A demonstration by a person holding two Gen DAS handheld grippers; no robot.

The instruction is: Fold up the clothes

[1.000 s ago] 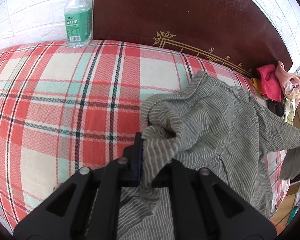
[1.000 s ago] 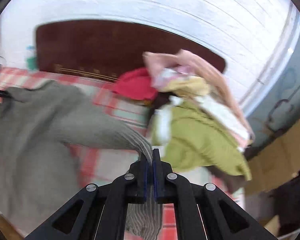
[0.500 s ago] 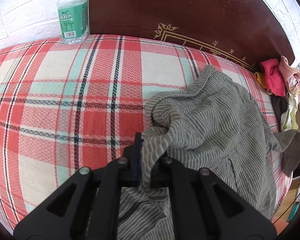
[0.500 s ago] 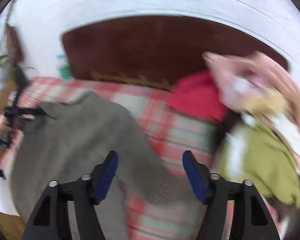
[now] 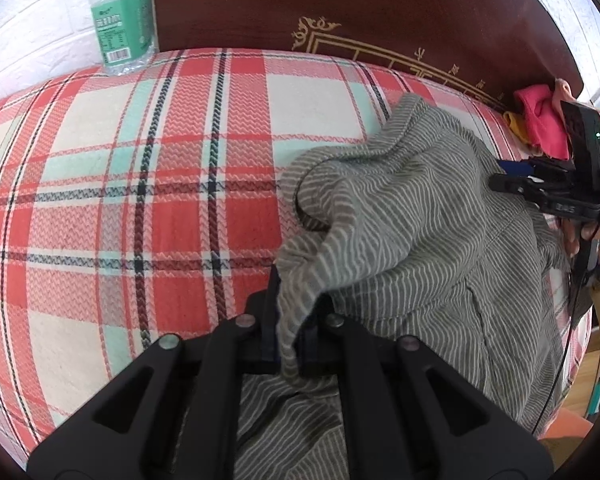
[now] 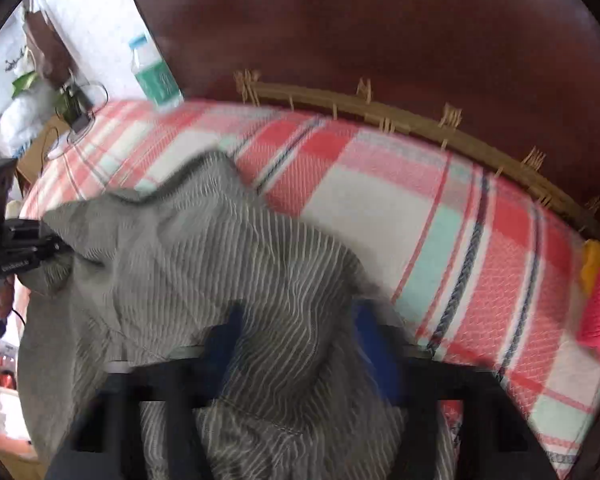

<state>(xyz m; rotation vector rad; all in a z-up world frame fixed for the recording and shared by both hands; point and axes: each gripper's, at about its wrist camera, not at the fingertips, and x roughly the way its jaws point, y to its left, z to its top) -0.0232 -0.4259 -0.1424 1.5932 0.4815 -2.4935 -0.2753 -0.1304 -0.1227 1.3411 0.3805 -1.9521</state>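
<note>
Now your left gripper (image 5: pixel 290 332) pinches a fold of the grey striped shirt (image 5: pixel 412 240). Your right gripper (image 6: pixel 300 344) stands spread, fabric bunched between its blue pads (image 6: pixel 370 336). Shirt lies rumpled on the plaid blanket (image 5: pixel 140 184), water bottle (image 5: pixel 122 20) at its far edge.

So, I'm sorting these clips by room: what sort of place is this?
Most likely a bedroom at home: a bed with a plaid cover and a dark wooden headboard, a striped shirt being folded on it, and a clothes pile at the side.
</note>
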